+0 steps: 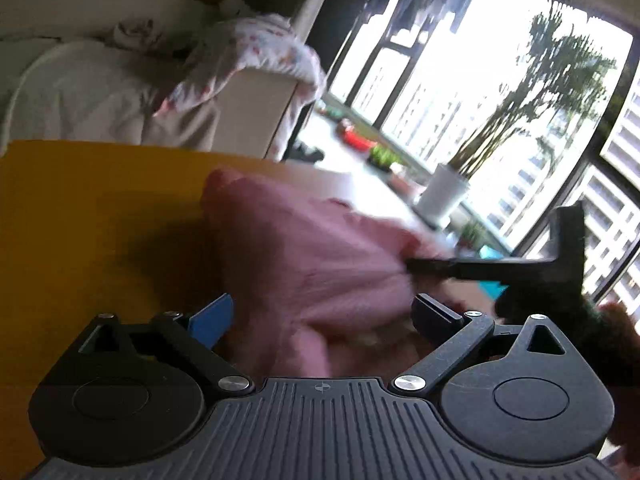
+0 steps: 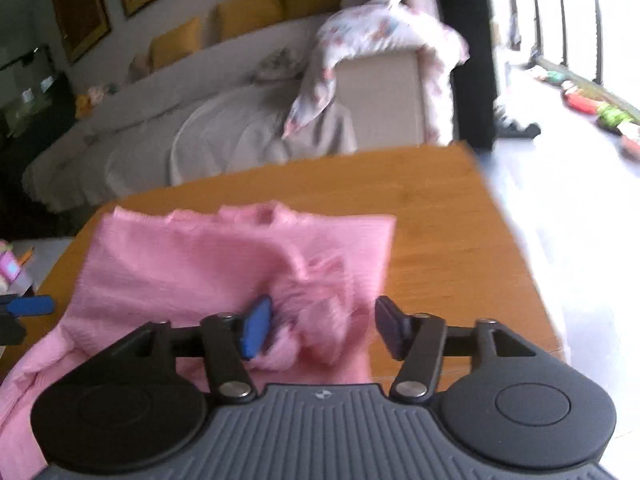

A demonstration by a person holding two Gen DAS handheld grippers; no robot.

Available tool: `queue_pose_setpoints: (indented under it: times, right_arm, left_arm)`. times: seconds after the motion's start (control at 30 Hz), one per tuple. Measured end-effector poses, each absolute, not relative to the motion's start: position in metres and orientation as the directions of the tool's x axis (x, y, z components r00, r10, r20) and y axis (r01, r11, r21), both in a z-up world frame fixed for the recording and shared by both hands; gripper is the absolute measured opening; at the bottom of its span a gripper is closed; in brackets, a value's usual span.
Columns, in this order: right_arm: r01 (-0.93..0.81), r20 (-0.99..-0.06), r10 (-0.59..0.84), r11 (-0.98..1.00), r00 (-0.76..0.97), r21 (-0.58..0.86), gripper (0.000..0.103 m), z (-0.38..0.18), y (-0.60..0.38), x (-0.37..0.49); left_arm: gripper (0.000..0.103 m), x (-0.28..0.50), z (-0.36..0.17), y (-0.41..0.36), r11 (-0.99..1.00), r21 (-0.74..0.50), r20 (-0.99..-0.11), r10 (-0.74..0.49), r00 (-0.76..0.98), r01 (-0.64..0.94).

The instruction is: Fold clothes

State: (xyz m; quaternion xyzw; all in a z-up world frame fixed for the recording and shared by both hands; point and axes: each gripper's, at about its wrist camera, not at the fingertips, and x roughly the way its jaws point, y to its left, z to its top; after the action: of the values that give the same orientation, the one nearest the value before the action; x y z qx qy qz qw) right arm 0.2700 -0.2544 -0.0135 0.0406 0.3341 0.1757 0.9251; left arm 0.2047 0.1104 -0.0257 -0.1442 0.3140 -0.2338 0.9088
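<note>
A pink garment (image 2: pixel 180 256) lies crumpled on the wooden table (image 2: pixel 440 220), flat at the far side and bunched near me. My right gripper (image 2: pixel 323 328) stands open with the bunched pink fabric between its fingers. The blue pad touches the bunch, and a small gap shows at the dark pad. In the left wrist view the pink garment (image 1: pixel 288 248) rises in a ridge, and its folds converge on the right gripper's (image 1: pixel 432 268) black tip. My left gripper (image 1: pixel 323 316) is wide open over the near fabric. Its blue finger (image 2: pixel 32 305) shows at the left edge.
A sofa (image 2: pixel 224 136) with a beige cover and a floral cloth (image 2: pixel 360 40) over its arm stands beyond the table. The table's right edge (image 2: pixel 496 216) drops to a bright floor. A white plant pot (image 1: pixel 442 192) and small floor items stand by the window.
</note>
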Motion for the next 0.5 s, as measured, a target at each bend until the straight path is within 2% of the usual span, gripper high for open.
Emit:
queue_pose_setpoints:
  times: [0.07,0.13,0.2,0.27,0.33,0.37,0.4,0.5]
  right_arm:
    - [-0.294,-0.545,0.324,0.945,0.773,0.144,0.059,0.005,-0.258,0.263]
    - [-0.325,-0.480,0.357,0.933,0.801,0.151,0.059,0.019,-0.256,0.255]
    - [-0.373,-0.448,0.440,0.898,0.778,0.235,0.052,0.024,-0.255,0.254]
    - [-0.385,-0.486,0.508,0.860,0.711,0.335,0.051,0.009,-0.246,0.261]
    - [-0.334,-0.569,0.498,0.866,0.654,0.373,0.051,-0.017,-0.239,0.273]
    - [-0.307,-0.601,0.481,0.875,0.639,0.374,0.047,-0.027,-0.237,0.278]
    - [-0.301,-0.599,0.474,0.879,0.645,0.370,0.045,-0.030,-0.238,0.277]
    - [-0.294,-0.583,0.460,0.885,0.670,0.360,0.046,-0.013,-0.246,0.263]
  left_arm:
    - [0.099,0.205,-0.015,0.114,0.837,-0.416,-0.477,-0.533,0.699,0.355]
    - [0.101,0.209,-0.002,0.114,0.804,-0.442,-0.422,-0.577,0.699,0.397]
    - [0.101,0.221,0.005,0.106,0.772,-0.459,-0.380,-0.618,0.688,0.440]
    - [0.101,0.238,0.003,0.094,0.745,-0.475,-0.365,-0.651,0.666,0.468]
    - [0.101,0.263,-0.013,0.084,0.756,-0.502,-0.418,-0.637,0.647,0.421]
    - [0.101,0.277,-0.024,0.081,0.772,-0.515,-0.463,-0.617,0.637,0.373]
    - [0.101,0.290,-0.035,0.078,0.786,-0.526,-0.506,-0.596,0.623,0.324]
    - [0.098,0.256,-0.030,0.091,0.807,-0.503,-0.511,-0.567,0.646,0.311]
